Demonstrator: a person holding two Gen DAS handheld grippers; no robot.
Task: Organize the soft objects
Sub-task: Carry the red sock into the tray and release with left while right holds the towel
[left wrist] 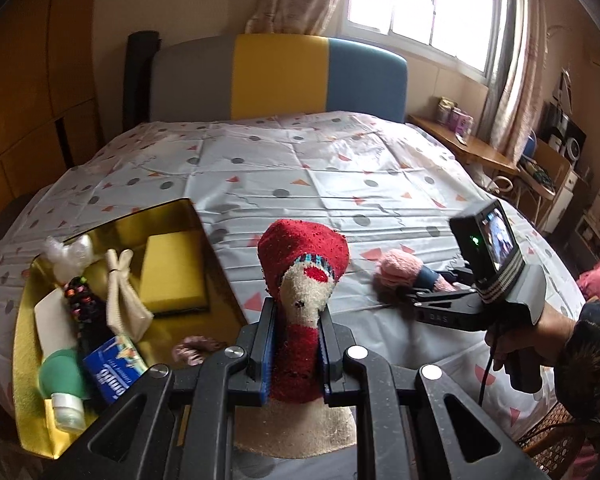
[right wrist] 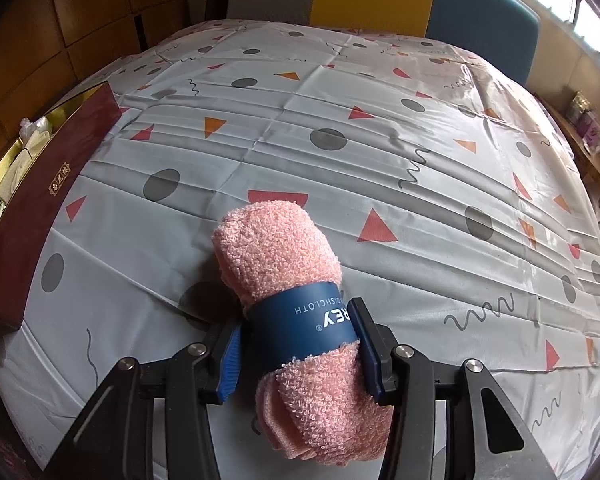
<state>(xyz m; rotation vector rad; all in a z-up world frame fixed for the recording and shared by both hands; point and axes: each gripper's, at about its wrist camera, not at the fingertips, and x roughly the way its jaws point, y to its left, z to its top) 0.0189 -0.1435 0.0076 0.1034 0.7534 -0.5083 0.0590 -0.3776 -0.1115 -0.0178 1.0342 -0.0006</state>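
1. The left tool (left wrist: 296, 354) is clenching a red and cream sock (left wrist: 302, 276) around its middle, toe end pointing away from the camera, so the limp fabric is not sagging out of the grip.
2. That sock is hanging just beside the gold box (left wrist: 32, 364), on the box's right; judging by this, it is waiting to be dropped in.
3. The right tool (right wrist: 298, 350) is gripping a rolled pink dishcloth (right wrist: 284, 252) on its blue paper band (right wrist: 300, 320), probably because the band is keeping the roll from unwinding.
4. The dishcloth is lying on the bed (right wrist: 380, 140), well to the right of the box, whose maroon wall (right wrist: 40, 196) is facing it.
5. Inside the box, a yellow sponge (left wrist: 172, 272), a cream pouch (left wrist: 126, 296) and a green bottle (left wrist: 62, 388) are already sitting.
6. A pinkish scrunchie (left wrist: 194, 346) is resting against the box's near right side, not yet sorted.
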